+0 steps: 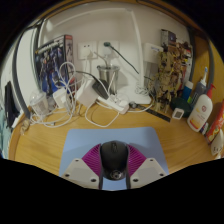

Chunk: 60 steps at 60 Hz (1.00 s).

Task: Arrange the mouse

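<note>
A black computer mouse [114, 157] sits between my gripper's [114, 172] two fingers, and the magenta pads [91, 160] press on both of its sides with no gap showing. The gripper is shut on the mouse. Under and ahead of it lies a blue-grey mouse mat [90, 138] on the wooden desk [40, 142]. I cannot tell whether the mouse rests on the mat or is lifted slightly off it.
Beyond the mat a tangle of white cables and a power strip [110, 102] lies against the wall. Bottles and containers [200, 105] stand to the right, boxes and a poster [52, 62] to the left. Bare wood shows on both sides of the mat.
</note>
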Each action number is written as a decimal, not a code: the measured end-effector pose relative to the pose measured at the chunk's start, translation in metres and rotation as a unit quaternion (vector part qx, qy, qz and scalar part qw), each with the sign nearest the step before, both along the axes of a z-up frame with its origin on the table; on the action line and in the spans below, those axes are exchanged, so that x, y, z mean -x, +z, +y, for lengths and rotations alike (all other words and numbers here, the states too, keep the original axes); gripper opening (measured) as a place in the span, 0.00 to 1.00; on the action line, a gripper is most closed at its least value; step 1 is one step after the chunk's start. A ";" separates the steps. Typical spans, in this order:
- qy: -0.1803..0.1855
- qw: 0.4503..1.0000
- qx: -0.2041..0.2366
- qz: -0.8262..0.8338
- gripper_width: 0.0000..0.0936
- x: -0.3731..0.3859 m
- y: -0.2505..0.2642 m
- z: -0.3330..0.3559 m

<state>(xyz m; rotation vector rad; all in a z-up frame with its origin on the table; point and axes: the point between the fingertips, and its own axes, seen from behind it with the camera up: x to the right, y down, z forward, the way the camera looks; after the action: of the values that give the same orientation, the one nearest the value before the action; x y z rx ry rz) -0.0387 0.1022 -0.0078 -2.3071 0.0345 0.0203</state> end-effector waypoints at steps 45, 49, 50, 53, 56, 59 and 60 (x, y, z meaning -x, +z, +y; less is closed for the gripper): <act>-0.017 1.000 -0.024 0.007 0.88 -0.009 0.192 -0.099; -0.021 0.999 -0.033 0.009 0.88 -0.015 0.222 -0.116; -0.021 0.999 -0.035 0.009 0.88 -0.018 0.229 -0.120; -0.024 0.999 -0.046 0.007 0.88 -0.025 0.248 -0.132; -0.026 0.998 -0.055 0.006 0.88 -0.033 0.265 -0.143; -0.028 0.998 -0.062 0.005 0.89 -0.039 0.278 -0.154; -0.027 0.998 -0.064 0.004 0.89 -0.041 0.282 -0.158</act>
<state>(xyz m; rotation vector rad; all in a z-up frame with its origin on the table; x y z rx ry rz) 0.0026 -0.0556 0.2744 -2.1764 0.0984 0.0046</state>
